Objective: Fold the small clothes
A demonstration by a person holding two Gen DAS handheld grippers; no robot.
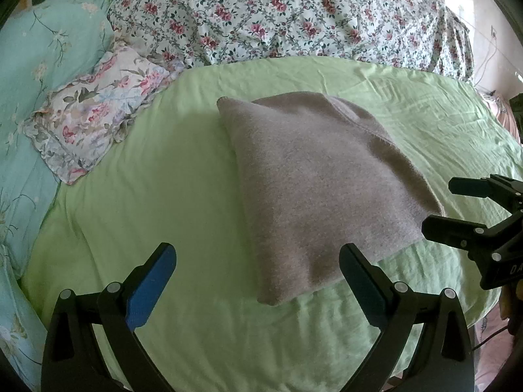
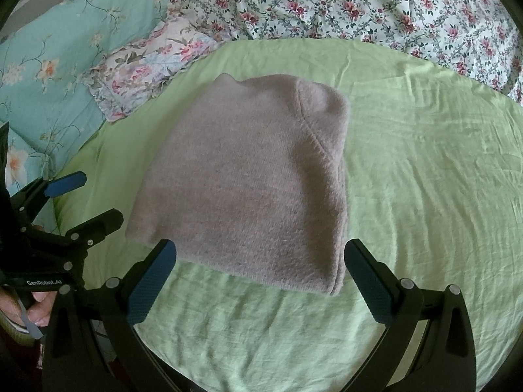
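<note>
Both grippers are spread wide with nothing in them: left gripper [image 1: 258, 281] and right gripper [image 2: 261, 274] hover just short of the folded grey sweater [image 2: 248, 189], which lies flat on the green sheet [image 2: 425, 179]. Looks like knit wool, though it's blurry. Floral pillow [image 1: 94, 114] sits well off left.

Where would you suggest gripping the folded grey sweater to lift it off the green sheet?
Probably the grey sweater by its near right corner, coming in low from the front: the stacked layers end there in a thick edge the open right gripper already faces.
</note>
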